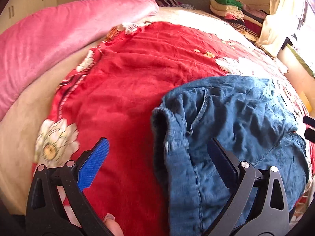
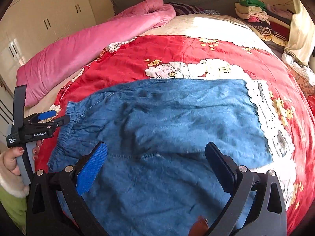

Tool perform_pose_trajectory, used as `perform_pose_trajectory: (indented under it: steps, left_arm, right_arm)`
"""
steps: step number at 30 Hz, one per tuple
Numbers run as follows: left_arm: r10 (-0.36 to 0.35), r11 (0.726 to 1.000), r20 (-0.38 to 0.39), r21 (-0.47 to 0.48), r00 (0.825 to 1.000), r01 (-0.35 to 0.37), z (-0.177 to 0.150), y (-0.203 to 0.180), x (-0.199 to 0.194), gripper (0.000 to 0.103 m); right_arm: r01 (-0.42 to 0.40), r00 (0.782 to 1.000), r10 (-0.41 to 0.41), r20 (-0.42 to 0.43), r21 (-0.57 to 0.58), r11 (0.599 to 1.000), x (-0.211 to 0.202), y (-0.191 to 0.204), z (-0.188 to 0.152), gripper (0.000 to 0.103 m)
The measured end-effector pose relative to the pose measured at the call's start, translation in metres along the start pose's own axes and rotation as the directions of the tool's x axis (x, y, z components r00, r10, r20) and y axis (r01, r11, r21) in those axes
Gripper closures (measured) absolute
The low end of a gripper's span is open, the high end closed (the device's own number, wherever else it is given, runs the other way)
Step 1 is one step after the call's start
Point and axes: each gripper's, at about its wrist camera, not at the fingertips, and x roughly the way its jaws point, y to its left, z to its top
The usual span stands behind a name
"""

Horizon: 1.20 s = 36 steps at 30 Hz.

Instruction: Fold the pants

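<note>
1. Left gripper (image 1: 157,165): jaws spread, holding nothing; it hovers at the waistband (image 2: 69,122) end of the pants (image 2: 177,127).
2. Pants: blue denim, lying lengthwise across the red quilt (image 1: 128,78), lace cuffs (image 2: 261,106) to the right.
3. Right gripper (image 2: 155,167): jaws spread, empty, over the pants' middle.
4. Judgement: a fold is being set up. Next, each gripper should pinch an edge and carry it over.
</note>
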Motion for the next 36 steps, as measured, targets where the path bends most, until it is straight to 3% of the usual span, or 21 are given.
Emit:
perform_pose_trajectory:
  steps: [4, 6, 10, 17, 20, 22, 24, 25, 28, 29, 33, 36]
  left_arm:
    - [-0.007, 1.000, -0.030, 0.011, 1.000, 0.008, 0.012, 0.001, 0.030, 0.009]
    - [-0.022, 1.000, -0.027, -0.004, 0.999, 0.022, 0.017, 0.005, 0.041, 0.019]
    - [-0.143, 0.988, -0.017, -0.064, 0.990, 0.141, 0.023, 0.016, 0.056, 0.081]
    - [-0.271, 0.962, 0.093, -0.019, 0.958, 0.274, 0.023, 0.018, 0.036, 0.089]
    - [-0.314, 0.949, 0.140, 0.034, 0.939, 0.313, 0.024, 0.016, 0.018, 0.089]
    - [-0.320, 0.947, 0.152, 0.059, 0.935, 0.315, 0.025, 0.016, 0.010, 0.089]
    - [-0.333, 0.943, 0.168, 0.087, 0.928, 0.322, 0.026, 0.016, 0.003, 0.089]
    - [-0.337, 0.941, 0.178, 0.104, 0.924, 0.323, 0.026, 0.015, 0.000, 0.089]
    - [-0.338, 0.939, 0.186, 0.140, 0.923, 0.315, 0.024, 0.012, -0.007, 0.089]
    - [-0.330, 0.941, 0.183, 0.141, 0.926, 0.308, 0.024, 0.011, -0.008, 0.089]
    - [-0.325, 0.944, 0.191, 0.129, 0.926, 0.305, 0.023, 0.018, -0.012, 0.089]
    - [-0.352, 0.933, 0.210, 0.153, 0.912, 0.325, 0.022, 0.012, -0.025, 0.089]
  right_arm:
    - [0.039, 0.998, -0.044, -0.053, -0.078, 0.996, 0.036, -0.003, 0.033, 0.004]
    - [0.048, 0.996, -0.056, -0.071, -0.112, 0.993, 0.052, -0.004, 0.047, 0.004]
    - [0.019, 0.994, -0.041, -0.103, -0.205, 0.978, 0.082, 0.004, 0.071, 0.004]
    - [-0.037, 0.991, -0.020, -0.136, -0.407, 0.913, 0.130, 0.025, 0.104, 0.004]
    - [-0.045, 0.990, -0.034, -0.140, -0.528, 0.848, 0.145, 0.037, 0.110, 0.005]
    - [-0.079, 0.985, -0.032, -0.168, -0.615, 0.785, 0.154, 0.047, 0.109, 0.007]
    - [-0.097, 0.979, -0.054, -0.196, -0.685, 0.722, 0.164, 0.057, 0.105, 0.037]
    - [-0.127, 0.972, -0.048, -0.229, -0.691, 0.712, 0.168, 0.061, 0.103, 0.062]
    - [-0.189, 0.963, -0.004, -0.269, -0.686, 0.703, 0.168, 0.068, 0.098, 0.088]
    - [-0.191, 0.966, 0.014, -0.257, -0.681, 0.707, 0.162, 0.069, 0.096, 0.094]
    - [-0.183, 0.981, 0.101, -0.168, -0.600, 0.779, 0.123, 0.052, 0.095, 0.097]
    - [-0.160, 0.987, 0.132, -0.090, -0.566, 0.809, 0.084, 0.046, 0.086, 0.097]
